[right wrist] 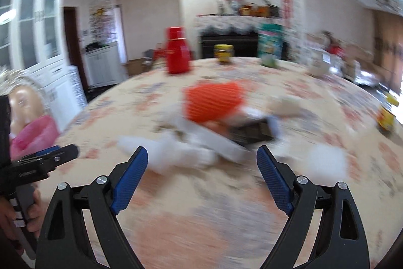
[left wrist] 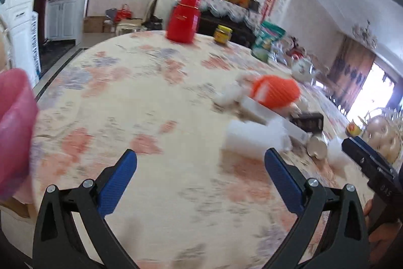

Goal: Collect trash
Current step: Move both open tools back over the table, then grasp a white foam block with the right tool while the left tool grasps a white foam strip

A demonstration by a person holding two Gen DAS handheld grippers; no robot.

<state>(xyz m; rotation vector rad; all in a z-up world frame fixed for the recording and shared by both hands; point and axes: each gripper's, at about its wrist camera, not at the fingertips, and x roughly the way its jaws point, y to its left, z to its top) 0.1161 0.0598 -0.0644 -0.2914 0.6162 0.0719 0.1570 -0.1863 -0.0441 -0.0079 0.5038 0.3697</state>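
Observation:
A pile of trash lies mid-table, blurred: an orange ribbed foam net [left wrist: 274,90] [right wrist: 214,102], crumpled white tissue [left wrist: 252,138] [right wrist: 171,153], a flat white box [left wrist: 274,115], a small black box [left wrist: 309,121] [right wrist: 254,132] and a tipped paper cup [left wrist: 317,146]. My left gripper [left wrist: 200,151] is open and empty, short of the pile and to its left. My right gripper [right wrist: 202,148] is open wide with nothing between its fingers, just in front of the tissue. Each gripper shows at the edge of the other's view: the right gripper [left wrist: 362,158], the left gripper [right wrist: 50,158].
The round table [left wrist: 141,92] has a floral cloth. At its far side stand a red flask [left wrist: 183,19] [right wrist: 177,52], a yellow-lidded jar [left wrist: 223,34], a green packet [left wrist: 267,39] and a white teapot [left wrist: 302,68]. A pink plastic thing [left wrist: 15,130] sits at the left edge.

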